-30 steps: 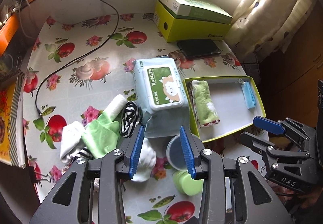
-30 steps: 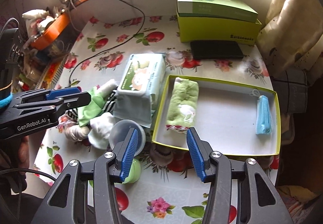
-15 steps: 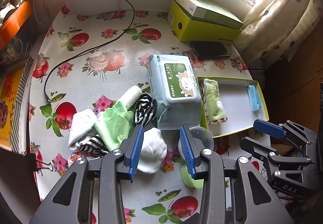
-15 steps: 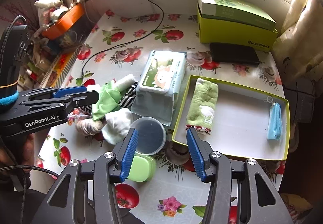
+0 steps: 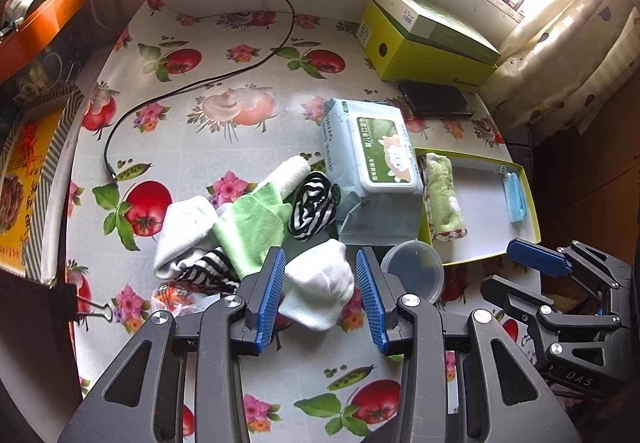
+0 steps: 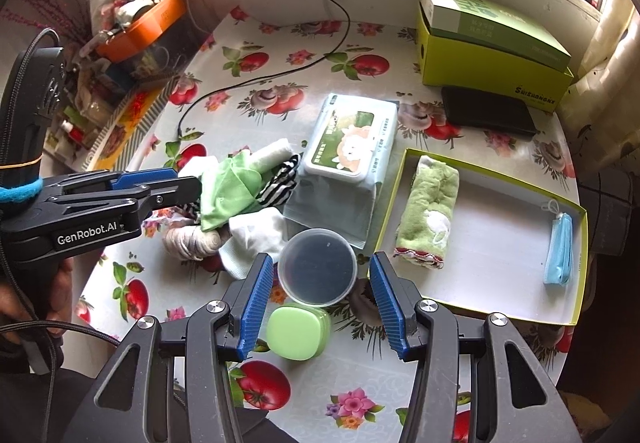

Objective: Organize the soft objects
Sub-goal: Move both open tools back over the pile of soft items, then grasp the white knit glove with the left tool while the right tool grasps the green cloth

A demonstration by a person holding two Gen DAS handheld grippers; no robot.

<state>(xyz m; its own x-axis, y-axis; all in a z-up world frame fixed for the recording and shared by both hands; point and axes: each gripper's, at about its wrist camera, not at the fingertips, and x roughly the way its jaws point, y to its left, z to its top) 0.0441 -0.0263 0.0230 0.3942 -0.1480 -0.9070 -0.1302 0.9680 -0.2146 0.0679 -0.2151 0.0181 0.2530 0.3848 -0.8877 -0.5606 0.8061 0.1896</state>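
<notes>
A pile of soft things lies on the fruit-print table: a white sock [image 5: 320,287], a green cloth [image 5: 252,223], a striped sock [image 5: 312,207] and a white roll [image 5: 290,171]. My left gripper [image 5: 320,299] is open, its jaws either side of the white sock and above it. A yellow-green tray [image 6: 520,317] holds a folded green towel [image 6: 430,211] and a blue face mask [image 6: 558,247]. My right gripper [image 6: 322,299] is open and empty above a round lidded tub [image 6: 318,267]. The pile also shows in the right wrist view [image 6: 232,191].
A wet-wipes pack [image 5: 374,159] lies between the pile and the tray. A green soap case [image 6: 298,331] sits by the tub. A green box [image 5: 428,43], a black wallet [image 5: 436,103] and a black cable [image 5: 192,87] lie farther back.
Both grippers have pulled back and to the left. The left one now frames the white sock; the right one now sits over the tub instead of the tray's edge. Both stay open.
</notes>
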